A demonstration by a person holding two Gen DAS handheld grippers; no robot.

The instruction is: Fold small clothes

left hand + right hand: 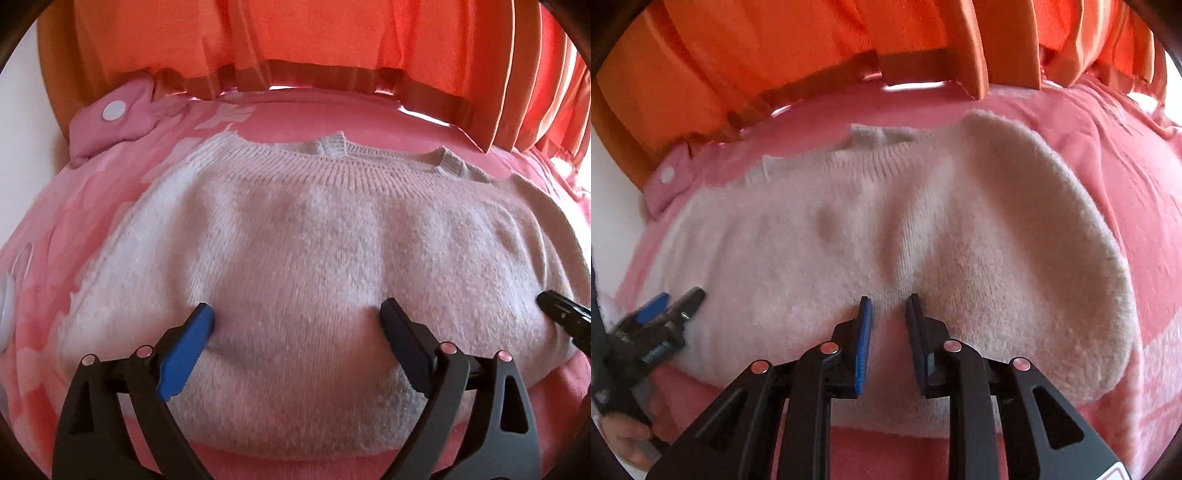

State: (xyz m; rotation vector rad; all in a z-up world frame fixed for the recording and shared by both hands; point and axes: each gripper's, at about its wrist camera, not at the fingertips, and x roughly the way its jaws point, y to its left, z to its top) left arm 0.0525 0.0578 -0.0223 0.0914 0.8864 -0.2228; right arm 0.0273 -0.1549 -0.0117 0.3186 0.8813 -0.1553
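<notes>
Your left gripper sits low in the middle of the left wrist view with its jaws spread wide, gripping nothing; the blue pad and the black finger both hang over the knit near the lower part of the sweater, and whether their tips press into the wool cannot be told. That sweater, a pale fuzzy one, lies flat on the pink bedding, neckline toward the top of the frame under the orange curtain, with a pink spotted garment bunched at upper left.

Moving right, your right gripper shows at lower centre of the right wrist view, jaws narrowed to a small gap but not shut. A raised ridge of knit runs up from just beyond the tips, so a pinch looks to be starting; no cloth is clearly clamped between them. To the right of it, the sleeve is already laid over the body.

To do this step well, I'd judge you should take a full pinch of both layers at the hem with each gripper at matching heights, lift together, and carry the bottom edge toward the neckline without dragging the folded sleeve loose.
</notes>
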